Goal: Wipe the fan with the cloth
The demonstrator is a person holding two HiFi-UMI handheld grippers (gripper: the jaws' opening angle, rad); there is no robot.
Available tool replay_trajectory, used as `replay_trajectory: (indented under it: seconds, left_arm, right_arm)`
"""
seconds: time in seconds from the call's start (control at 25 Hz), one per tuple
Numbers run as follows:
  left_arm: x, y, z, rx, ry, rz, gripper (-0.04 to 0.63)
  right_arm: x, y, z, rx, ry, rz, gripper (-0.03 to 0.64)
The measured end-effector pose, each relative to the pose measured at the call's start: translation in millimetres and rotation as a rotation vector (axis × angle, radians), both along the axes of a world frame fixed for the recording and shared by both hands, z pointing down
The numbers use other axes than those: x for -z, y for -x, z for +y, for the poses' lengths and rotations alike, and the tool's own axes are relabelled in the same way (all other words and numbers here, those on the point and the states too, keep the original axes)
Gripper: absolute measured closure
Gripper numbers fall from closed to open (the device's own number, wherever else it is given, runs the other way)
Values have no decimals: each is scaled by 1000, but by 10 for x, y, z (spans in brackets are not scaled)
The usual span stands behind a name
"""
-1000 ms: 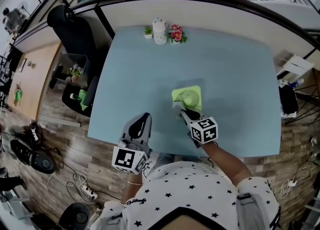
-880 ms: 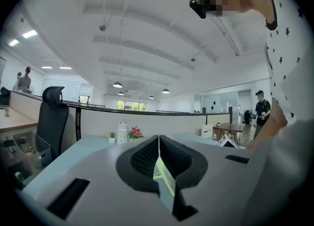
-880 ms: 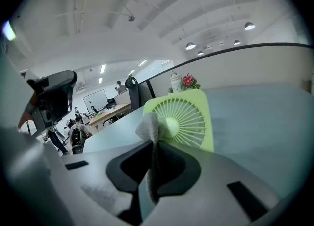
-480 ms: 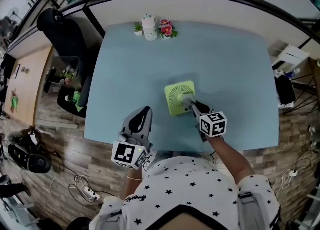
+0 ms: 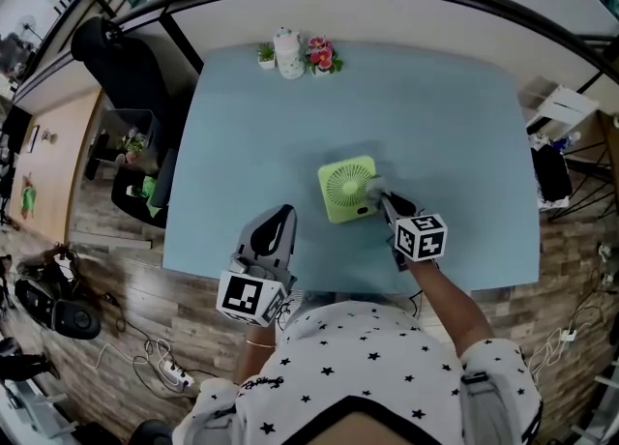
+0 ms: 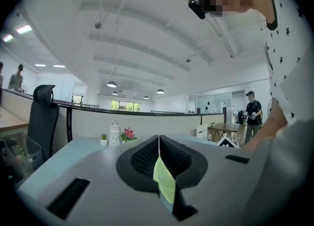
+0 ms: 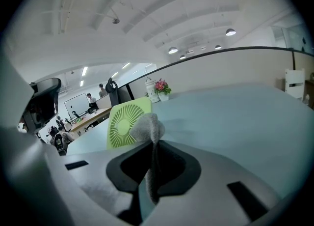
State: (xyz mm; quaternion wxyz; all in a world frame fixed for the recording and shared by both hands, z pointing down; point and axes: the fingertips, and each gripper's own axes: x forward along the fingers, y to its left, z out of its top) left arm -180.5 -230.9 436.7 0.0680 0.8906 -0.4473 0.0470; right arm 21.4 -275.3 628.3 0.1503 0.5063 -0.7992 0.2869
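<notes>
A small green square fan [image 5: 346, 189] stands on the pale blue table [image 5: 445, 124], near its front middle. My right gripper [image 5: 389, 205] is shut on a grey cloth [image 5: 375, 185], which touches the fan's right edge. In the right gripper view the cloth [image 7: 148, 126] bulges out of the shut jaws [image 7: 153, 144], just right of the fan's grille [image 7: 126, 123]. My left gripper [image 5: 282, 215] hovers at the table's front edge, left of the fan, shut and holding nothing. In the left gripper view a sliver of the fan [image 6: 165, 178] shows below the closed left gripper [image 6: 158, 139].
A white jar [image 5: 288, 54] stands between a small green plant and pink flowers [image 5: 322, 54] at the table's far edge. A black office chair [image 5: 121, 56] and a bin stand to the left of the table. A low partition wall runs behind the table.
The right gripper has slid the cloth from the fan's front face to its right edge. The left gripper has stayed put.
</notes>
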Motion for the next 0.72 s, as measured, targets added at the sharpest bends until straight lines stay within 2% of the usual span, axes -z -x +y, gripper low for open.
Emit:
replay_trajectory:
  seconds: [0.2, 0.56, 0.72]
  left_arm:
    - [-3, 33, 15, 9, -1, 1, 563]
    - [20, 88, 35, 26, -9, 3, 563]
    - [3, 129, 61, 39, -4, 1, 563]
  right_arm:
    - [152, 164, 46, 29, -34, -41, 588]
    - [313, 798, 253, 172, -42, -121, 588]
    - [474, 903, 289, 184, -76, -156, 588]
